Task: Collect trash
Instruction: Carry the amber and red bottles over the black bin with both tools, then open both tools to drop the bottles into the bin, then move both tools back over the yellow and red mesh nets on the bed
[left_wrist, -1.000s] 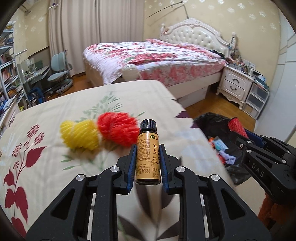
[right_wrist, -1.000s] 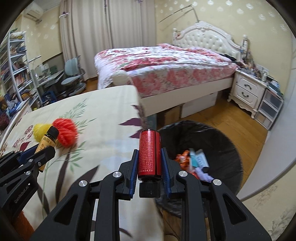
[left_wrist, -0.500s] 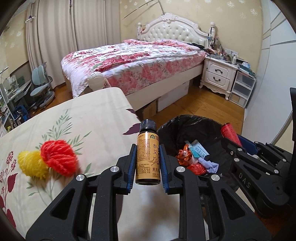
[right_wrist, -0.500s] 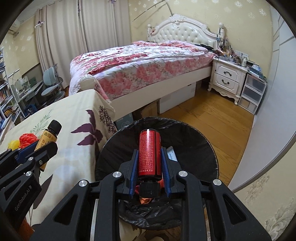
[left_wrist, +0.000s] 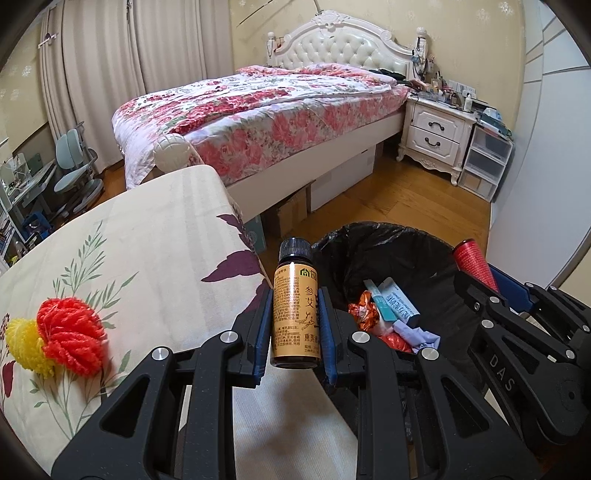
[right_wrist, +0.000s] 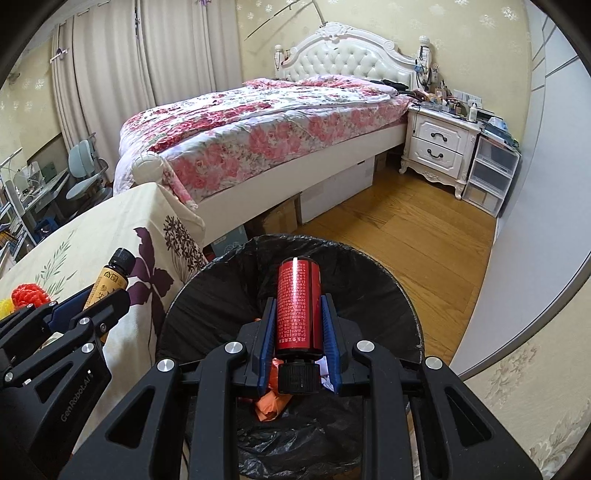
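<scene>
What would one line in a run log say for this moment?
left hand-held gripper: shut on amber bottle | right hand-held gripper: shut on red bottle | red bottle over bin | next, likely: release

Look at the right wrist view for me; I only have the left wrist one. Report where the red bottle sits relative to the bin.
Observer: The red bottle shows against the black-lined opening of the bin, with liner visible on every side of it.
Operator: Give me its orientation in the grip.
Observer: The right hand-held gripper is shut on its body. The black cap points back toward the camera, with the base outward.
Operator: Now report the brown bottle from that side.
Observer: The brown bottle shows against the tablecloth, left of the bin's rim, not over the opening.
</scene>
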